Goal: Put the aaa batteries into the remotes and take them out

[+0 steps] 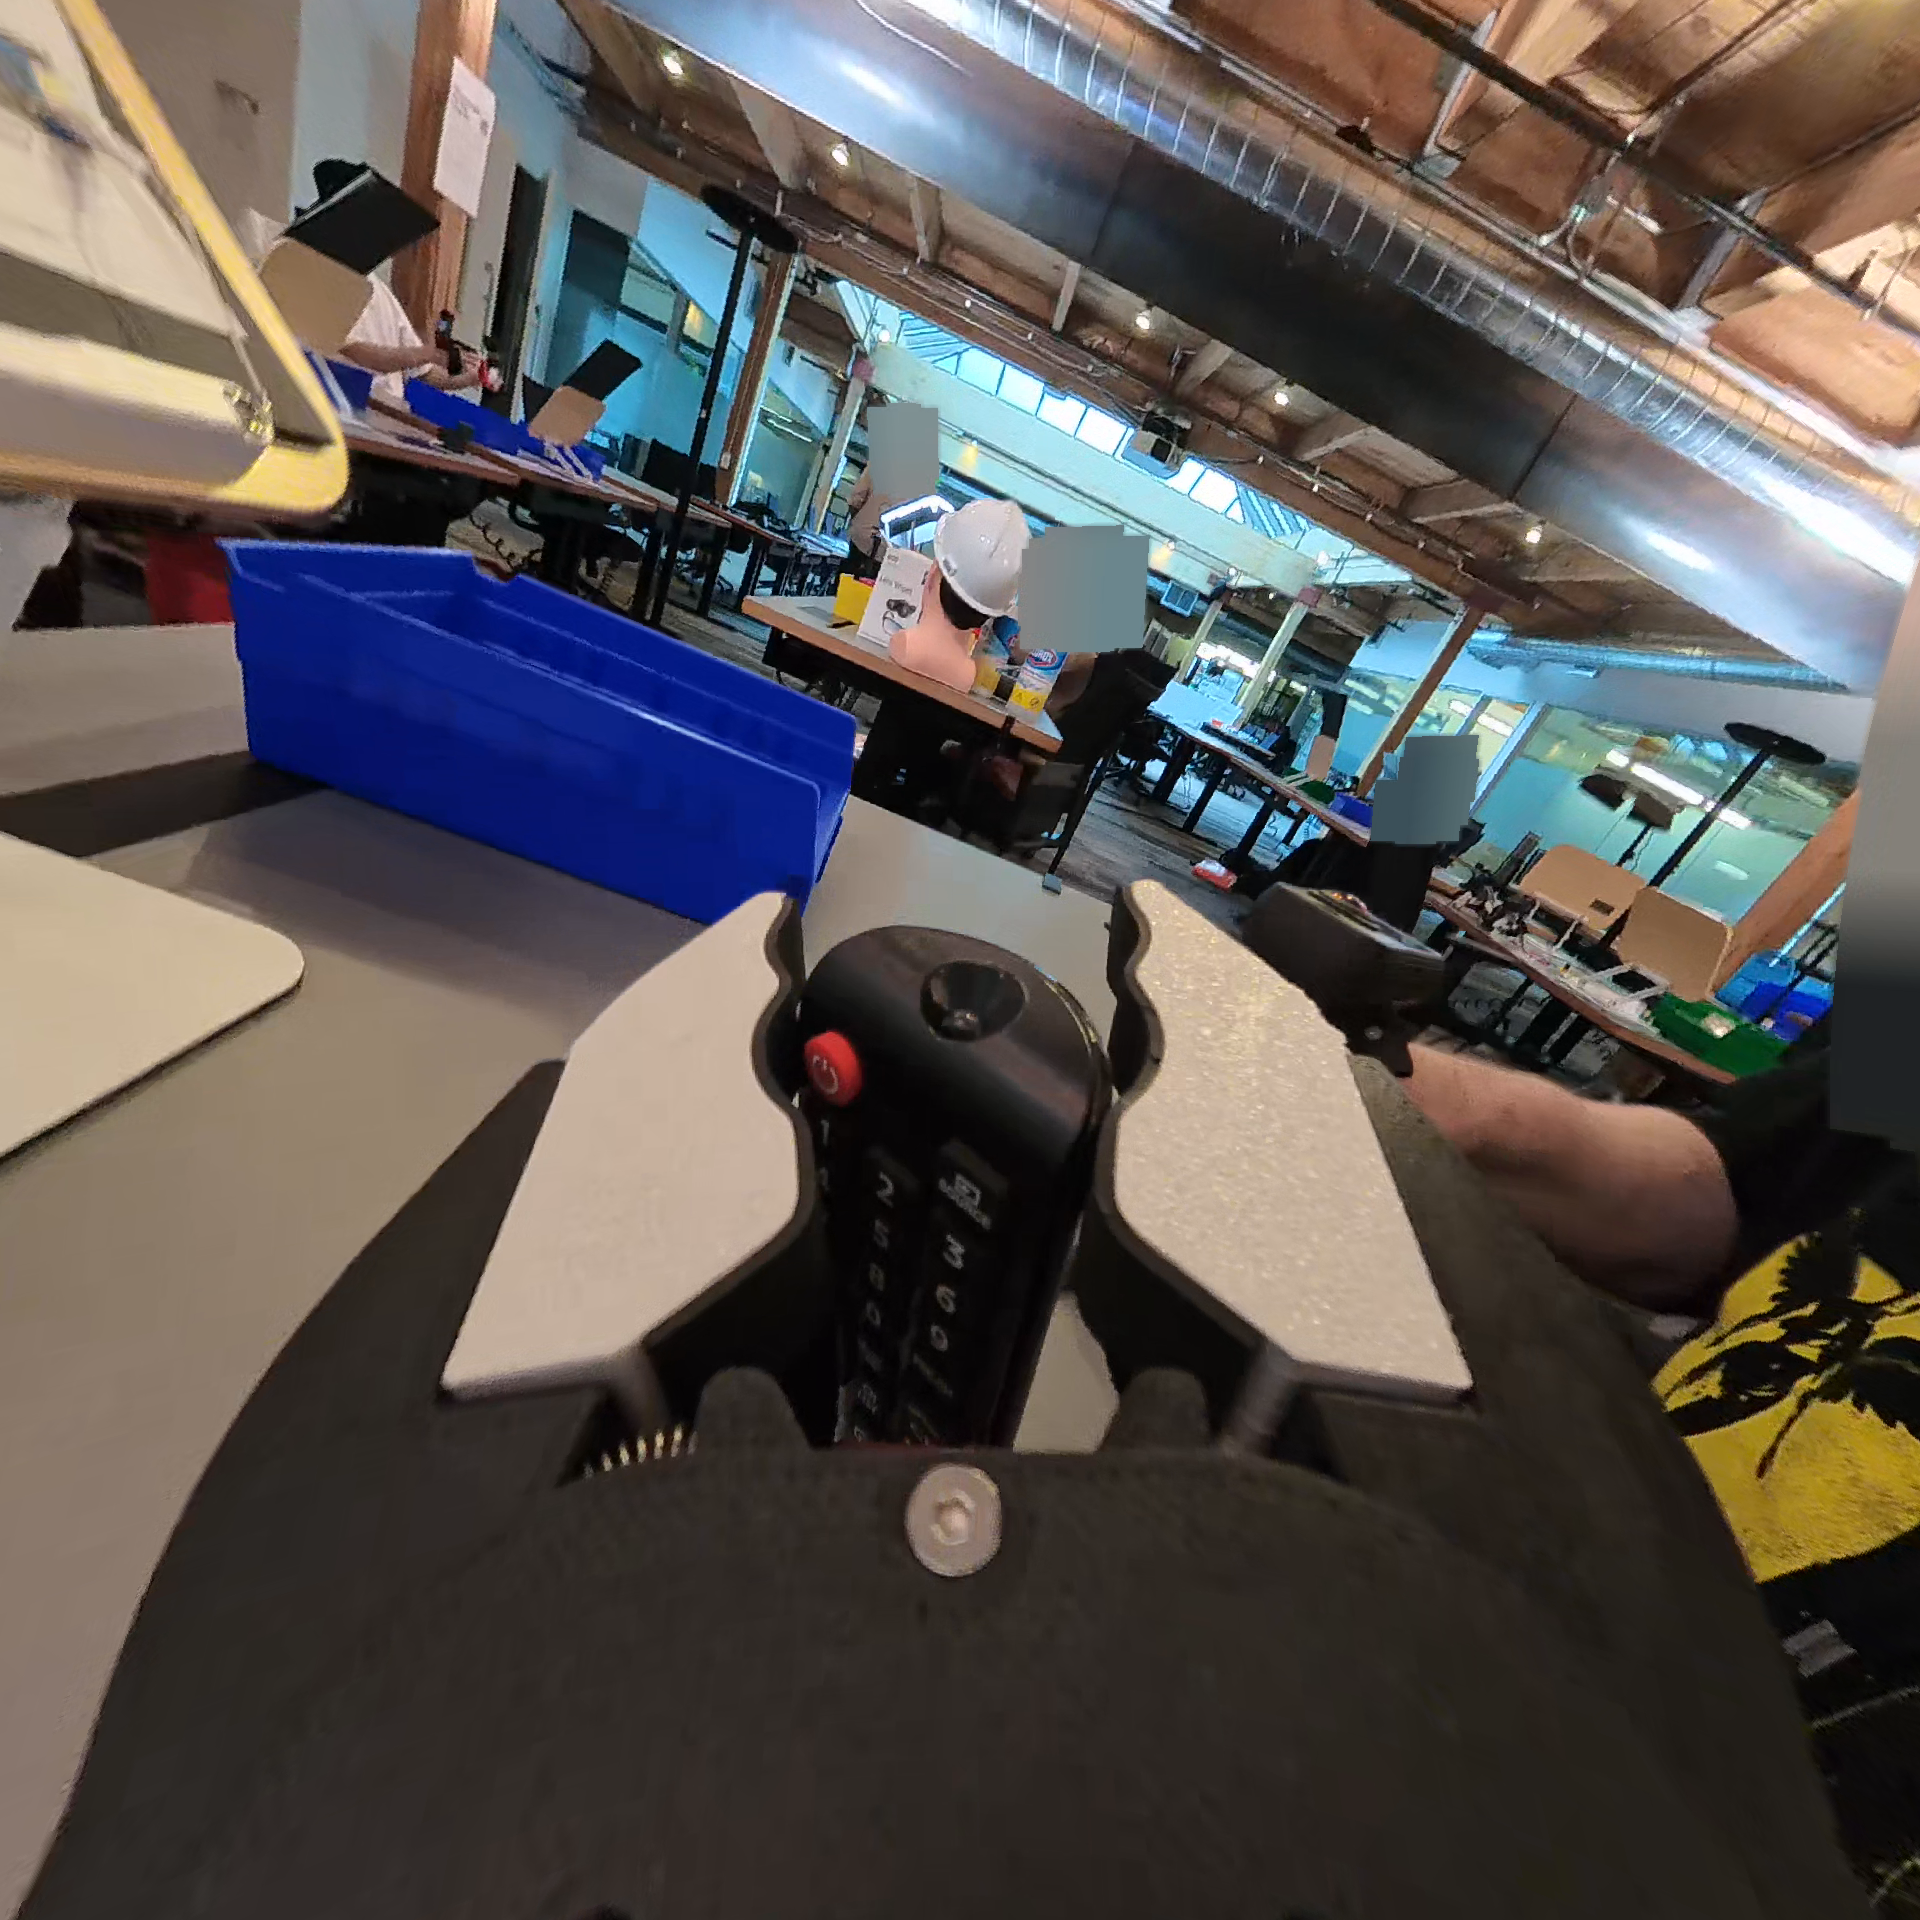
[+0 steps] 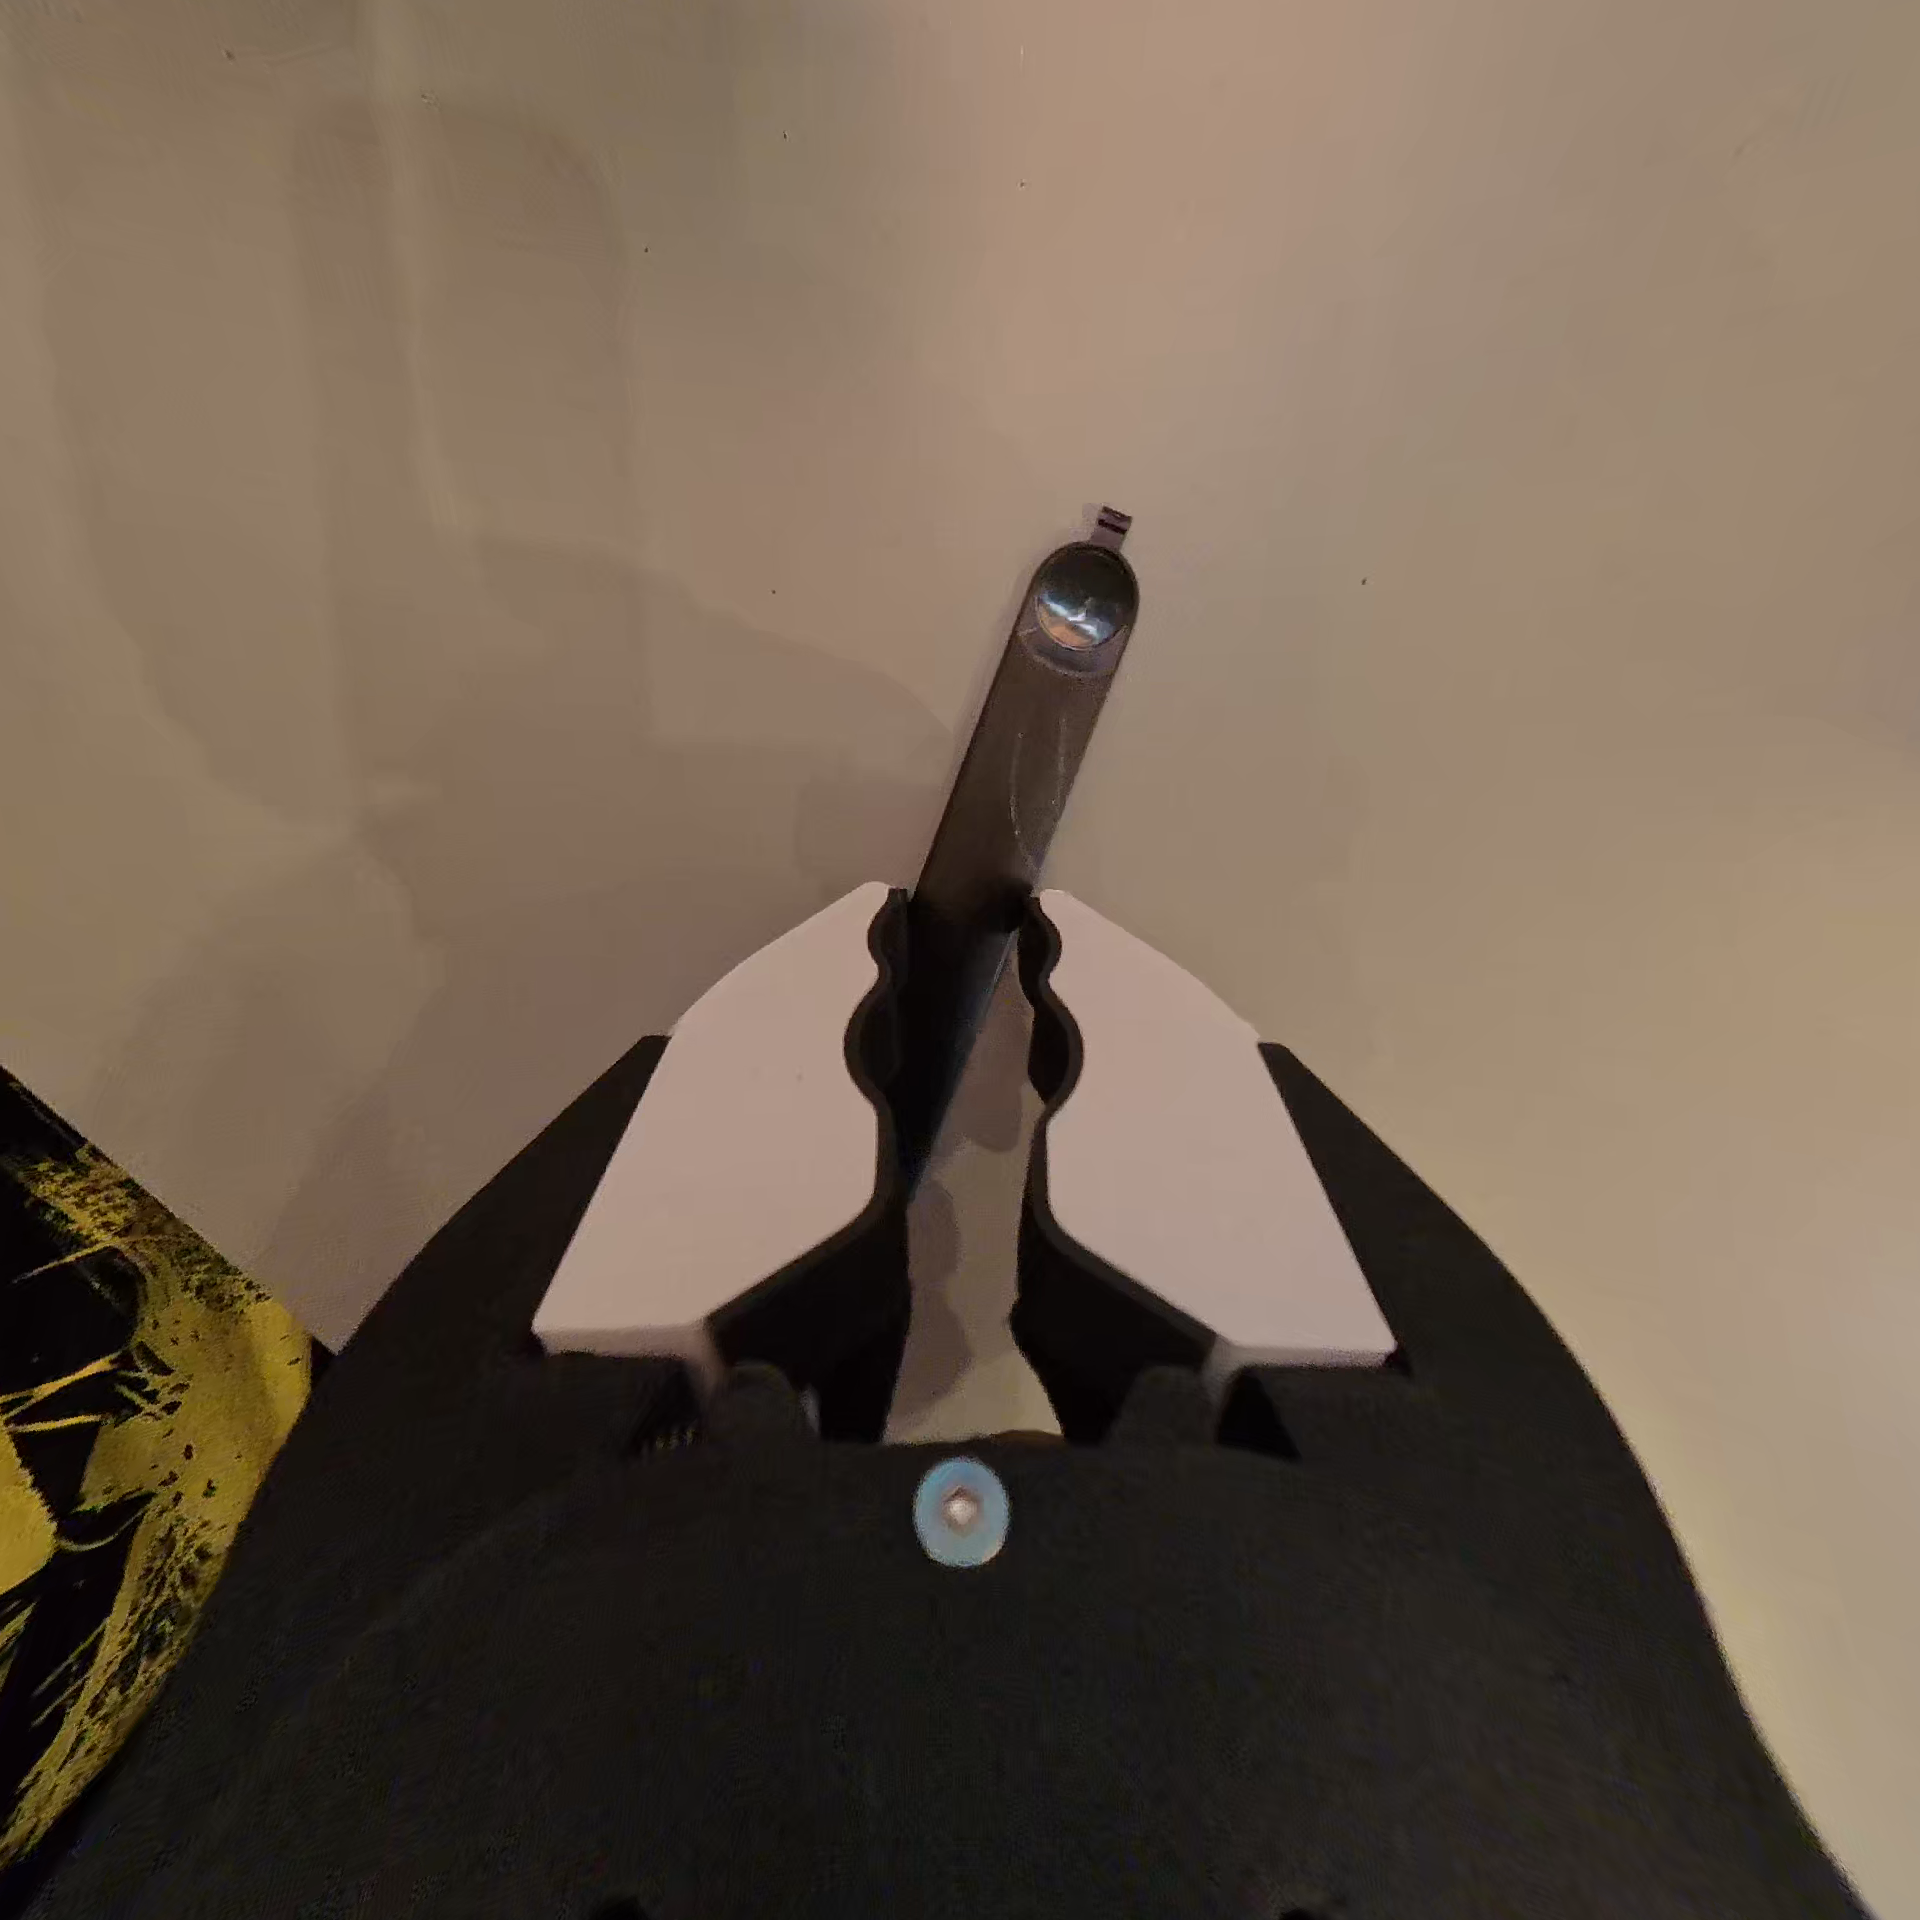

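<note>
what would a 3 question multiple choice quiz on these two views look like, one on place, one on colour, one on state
1. Where is the blue bin relative to the left gripper?
A. ahead and to the left
B. between its fingers
C. to its right, on the person's arm

2. What colour is the round power button on the remote?
A. green
B. red
C. white

3. What is the right gripper doing?
A. open over the bare table
B. shut on a battery
C. shut on a long black cover

Answers:
1 A, the bin stands on the grey table beyond the left fingertip.
2 B, the button is red against the black body.
3 C, both fingers pinch the cover's near end, above the pale surface.
</note>
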### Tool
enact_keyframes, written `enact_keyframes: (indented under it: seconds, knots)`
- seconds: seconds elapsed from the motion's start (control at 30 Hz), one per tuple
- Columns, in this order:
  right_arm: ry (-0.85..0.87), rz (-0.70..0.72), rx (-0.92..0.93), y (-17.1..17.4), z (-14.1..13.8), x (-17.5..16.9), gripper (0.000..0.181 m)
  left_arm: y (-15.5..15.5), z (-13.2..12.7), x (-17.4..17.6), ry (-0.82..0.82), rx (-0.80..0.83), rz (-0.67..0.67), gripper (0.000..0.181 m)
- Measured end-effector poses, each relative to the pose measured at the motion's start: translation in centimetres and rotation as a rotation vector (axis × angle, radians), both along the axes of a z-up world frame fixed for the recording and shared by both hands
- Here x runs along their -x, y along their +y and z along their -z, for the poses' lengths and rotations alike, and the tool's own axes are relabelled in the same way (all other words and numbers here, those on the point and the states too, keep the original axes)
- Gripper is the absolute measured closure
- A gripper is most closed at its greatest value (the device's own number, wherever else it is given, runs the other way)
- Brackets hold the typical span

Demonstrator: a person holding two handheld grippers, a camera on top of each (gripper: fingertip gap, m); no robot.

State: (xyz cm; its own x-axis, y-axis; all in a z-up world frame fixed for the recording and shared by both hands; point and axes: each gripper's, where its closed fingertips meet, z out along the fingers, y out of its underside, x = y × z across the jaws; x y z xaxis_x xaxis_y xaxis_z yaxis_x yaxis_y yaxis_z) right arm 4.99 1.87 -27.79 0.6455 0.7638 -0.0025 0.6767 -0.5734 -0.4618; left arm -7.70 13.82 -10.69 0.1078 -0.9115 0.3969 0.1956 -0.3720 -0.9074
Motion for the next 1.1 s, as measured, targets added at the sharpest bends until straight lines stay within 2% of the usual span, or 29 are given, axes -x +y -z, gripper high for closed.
enact_keyframes:
  seconds: [0.17, 0.33, 0.5, 0.67, 0.83, 1.1]
  knots:
    - [0.143, -0.041, 0.053, 0.3, -0.2, 1.1, 0.163, 1.0, 0.4, 2.4, -0.231, 0.157, 0.016, 0.125]
    - [0.333, -0.064, 0.07, 1.0, -1.3, 2.9, 0.162, 1.1, -0.4, 4.3, -0.36, 0.18, 0.024, 0.125]
    - [0.454, -0.176, 0.004, 1.8, -5.6, 6.0, 0.162, 1.0, -0.7, 4.3, -0.467, 0.244, 0.049, 0.125]
    - [0.431, -0.304, -0.084, 3.9, -8.9, 10.1, 0.162, 1.5, -0.5, 3.8, -0.55, 0.316, 0.008, 0.124]
    - [0.37, -0.356, -0.112, 5.9, -9.7, 12.5, 0.162, 1.5, -0.6, 3.7, -0.611, 0.355, -0.01, 0.124]
    - [0.284, -0.407, -0.085, 6.3, -10.1, 13.3, 0.162, 2.1, -0.2, 4.0, -0.69, 0.419, -0.031, 0.124]
